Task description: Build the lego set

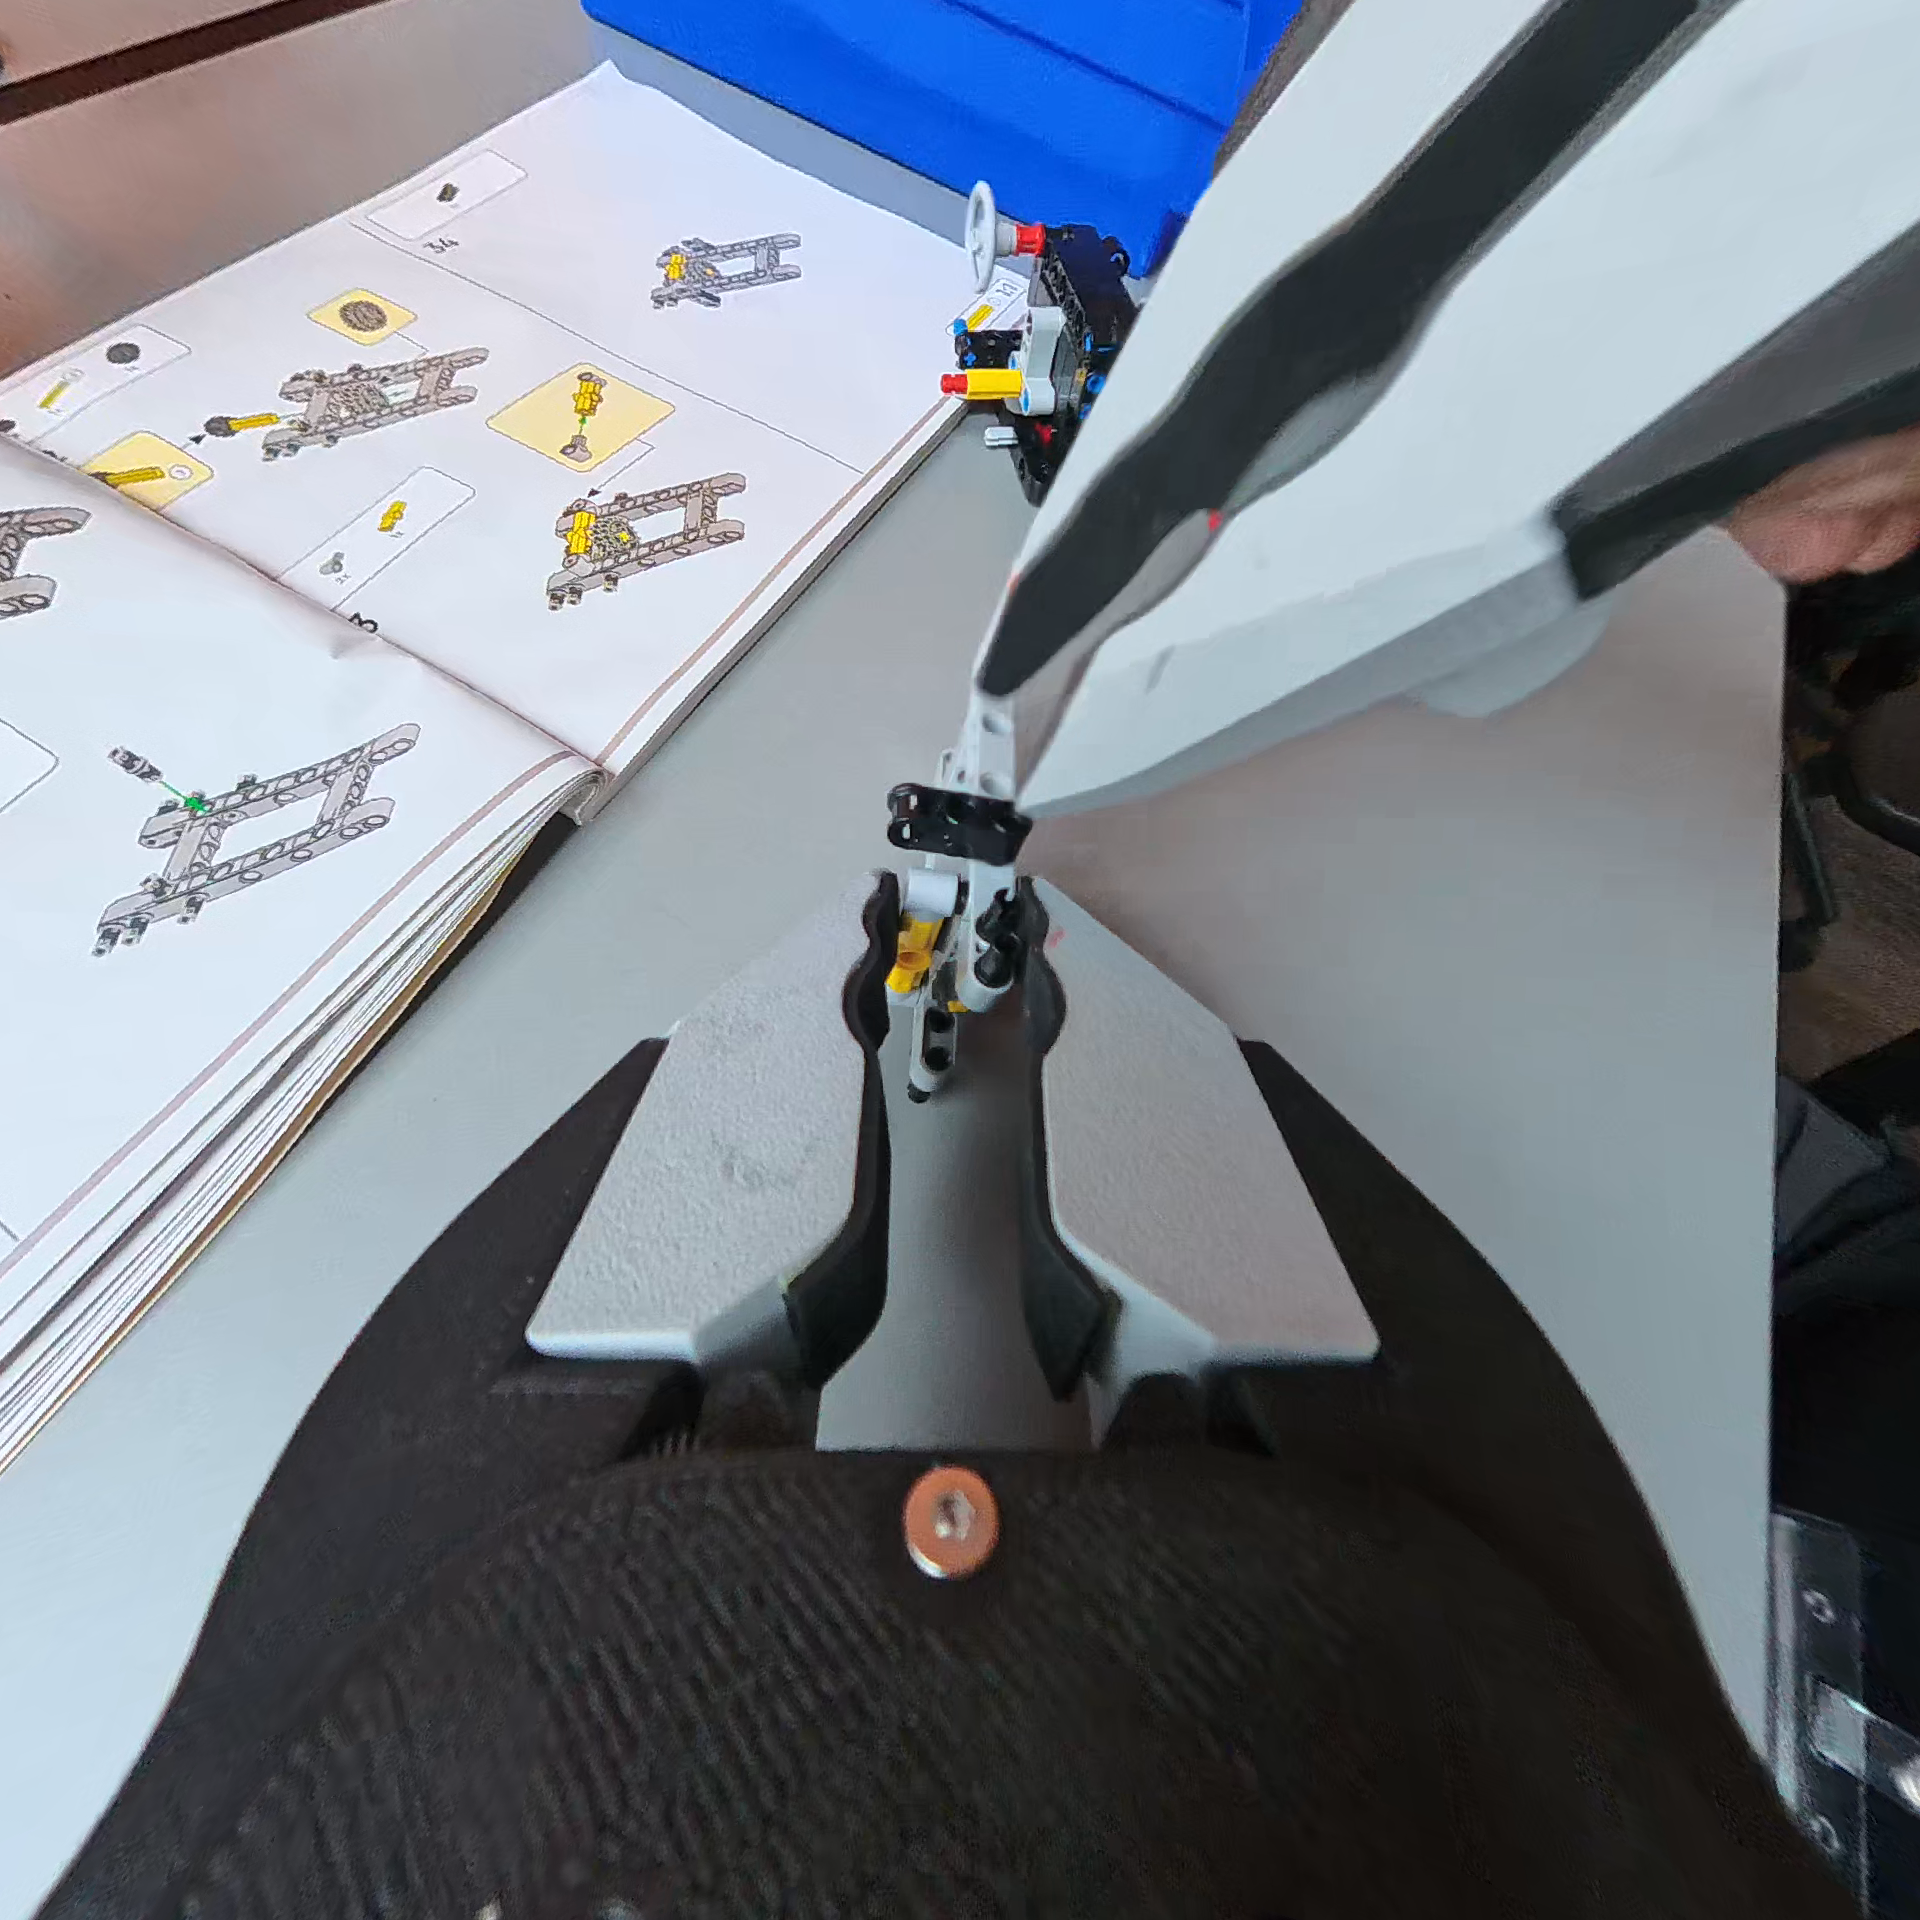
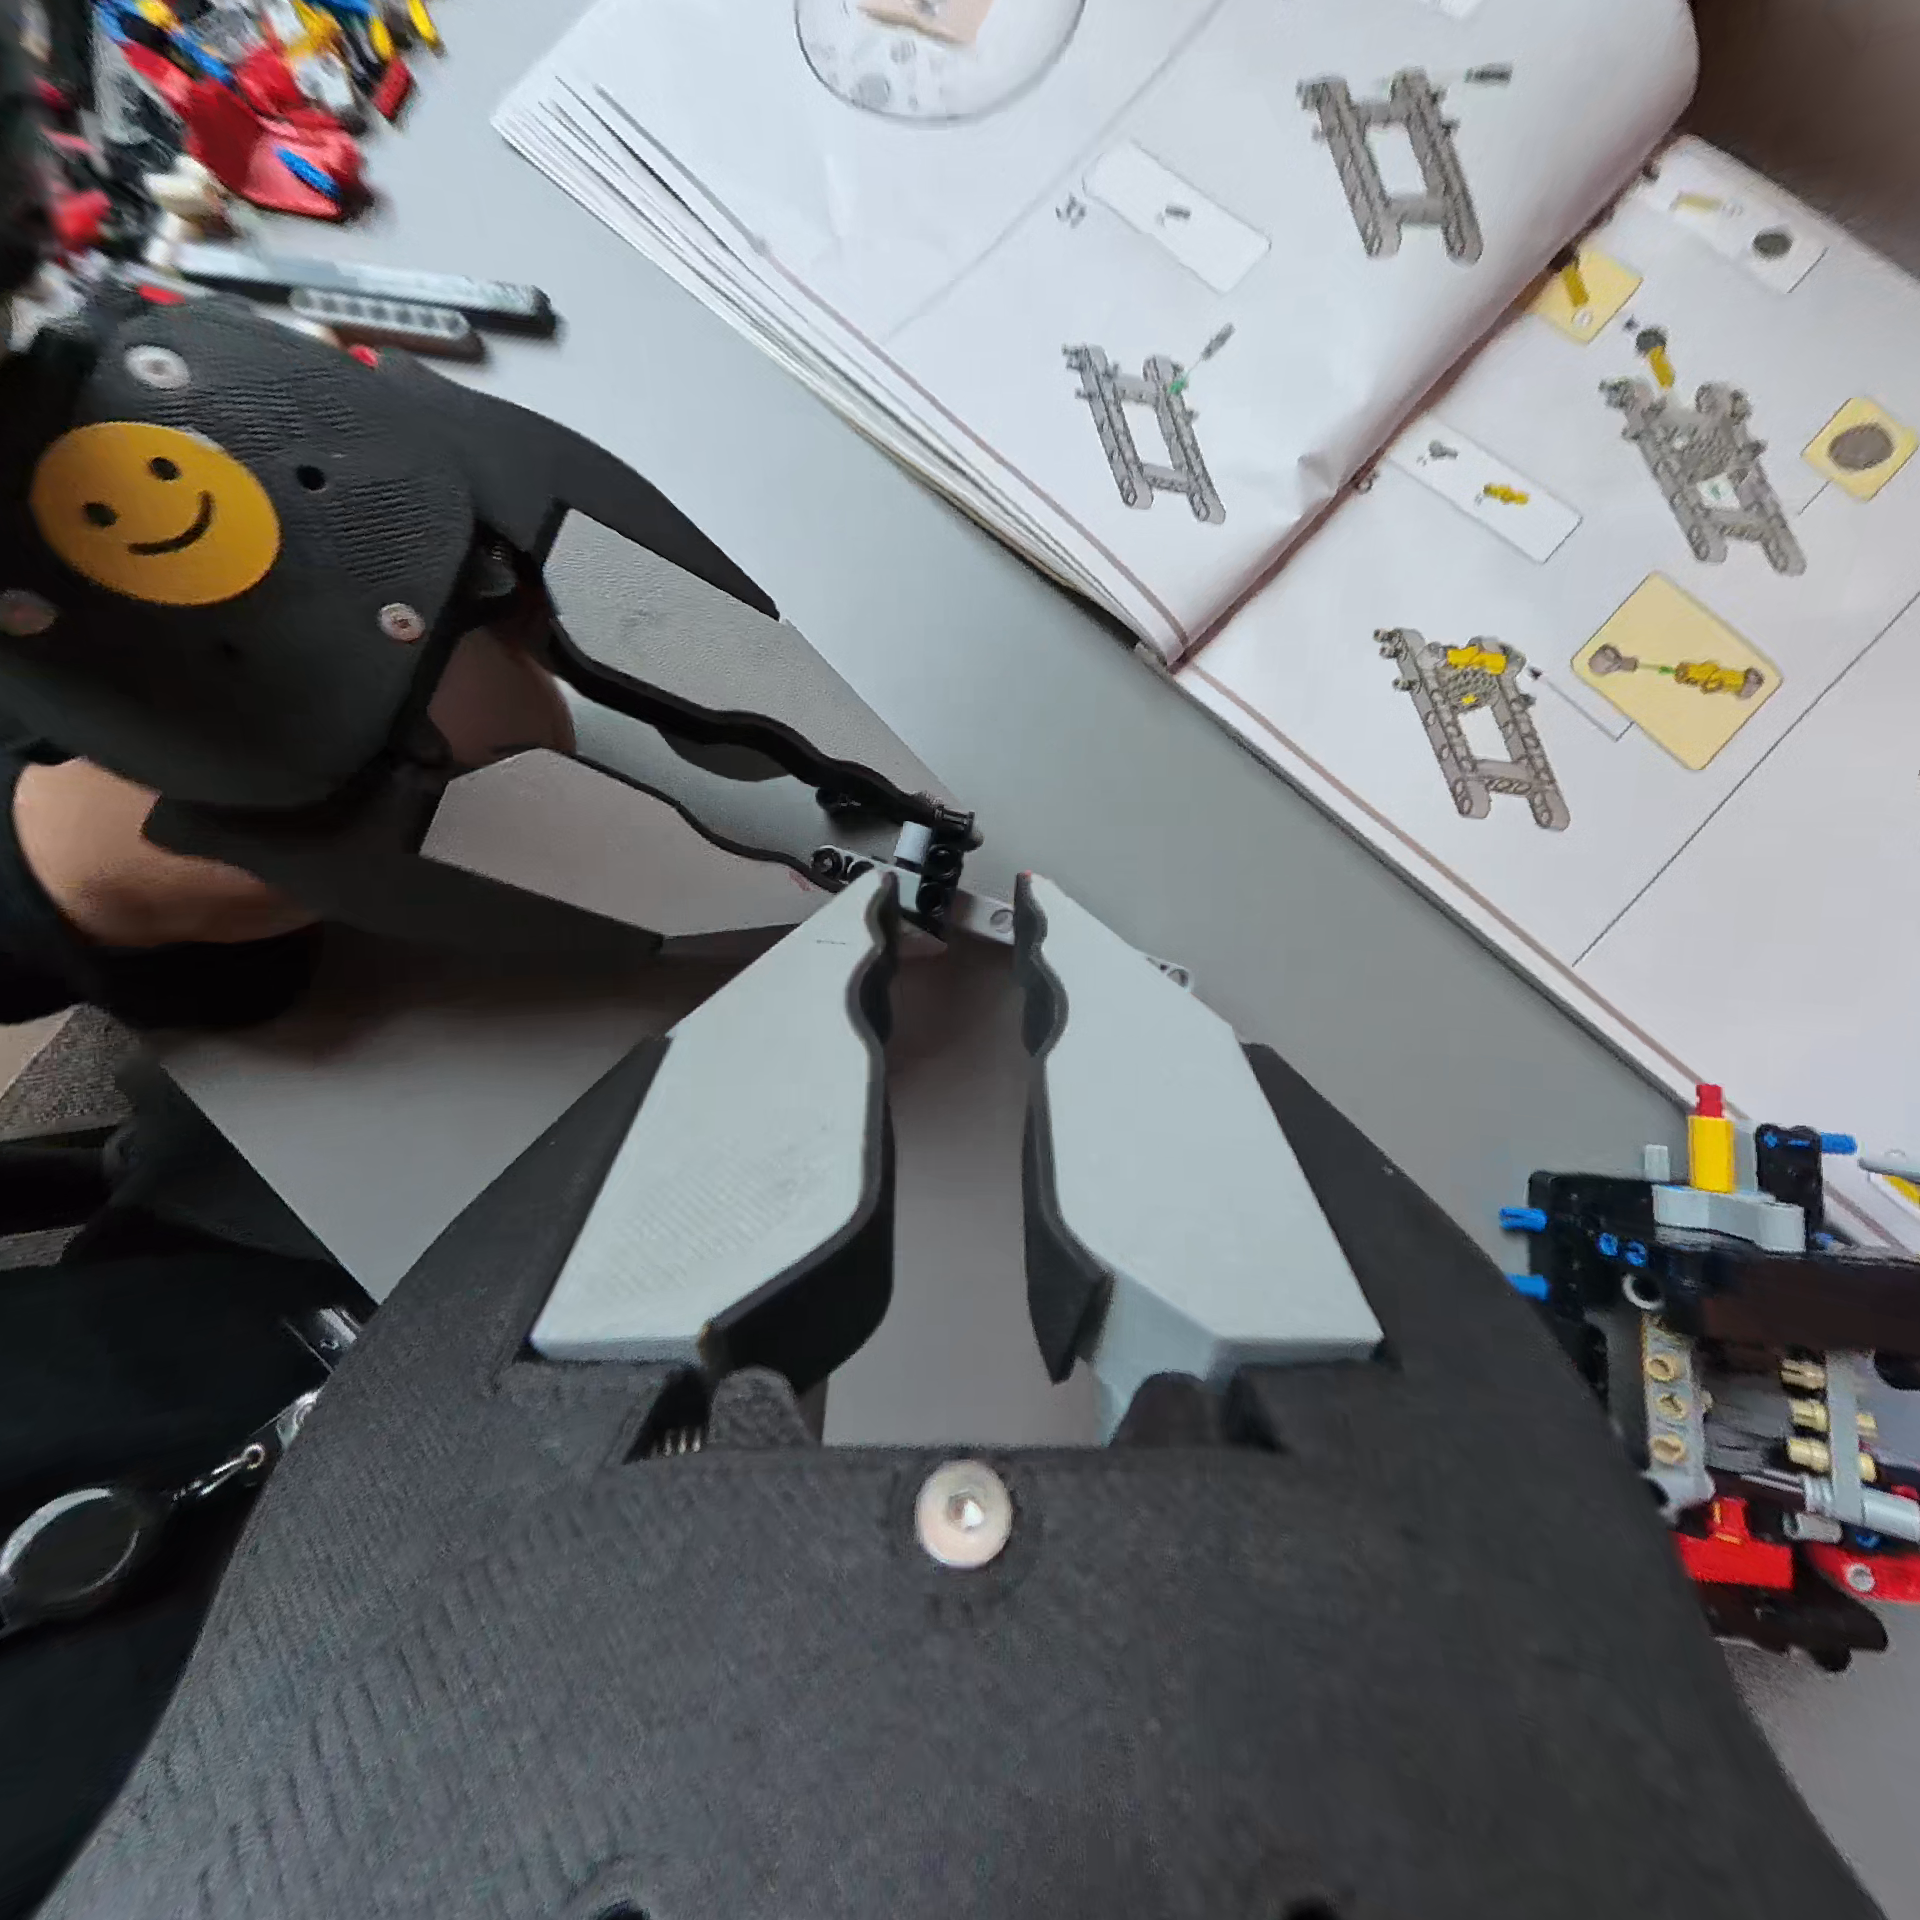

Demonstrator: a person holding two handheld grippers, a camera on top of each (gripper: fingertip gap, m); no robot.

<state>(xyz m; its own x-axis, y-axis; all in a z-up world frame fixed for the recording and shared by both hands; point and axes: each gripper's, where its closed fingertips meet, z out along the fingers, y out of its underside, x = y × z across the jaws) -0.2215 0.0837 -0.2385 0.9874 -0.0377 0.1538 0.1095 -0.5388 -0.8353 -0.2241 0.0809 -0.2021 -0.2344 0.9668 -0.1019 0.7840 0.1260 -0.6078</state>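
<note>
Left gripper (image 1: 951,904): tips clamped on a small lego assembly (image 1: 951,956), holding it above the grey table (image 1: 727,831).
Small assembly: light grey beams with a yellow piece and black connectors, standing roughly upright between the left tips; a grey beam rises from it toward the right gripper.
Right gripper (image 2: 951,896): fingers a little apart, tips at the assembly's grey beam and black connector; whether they grip it cannot be told. In the left wrist view it comes in from the upper right.
Instruction booklet (image 1: 416,499): lying open on the table, left of the grippers, showing build diagrams.
Larger lego model (image 2: 1745,1340): black, grey, red and blue, on the table beside the booklet's edge.
Loose lego pieces (image 2: 260,135): a red and mixed-colour heap, far left in the right wrist view.
Blue bin (image 1: 935,83): far side, behind the booklet.
</note>
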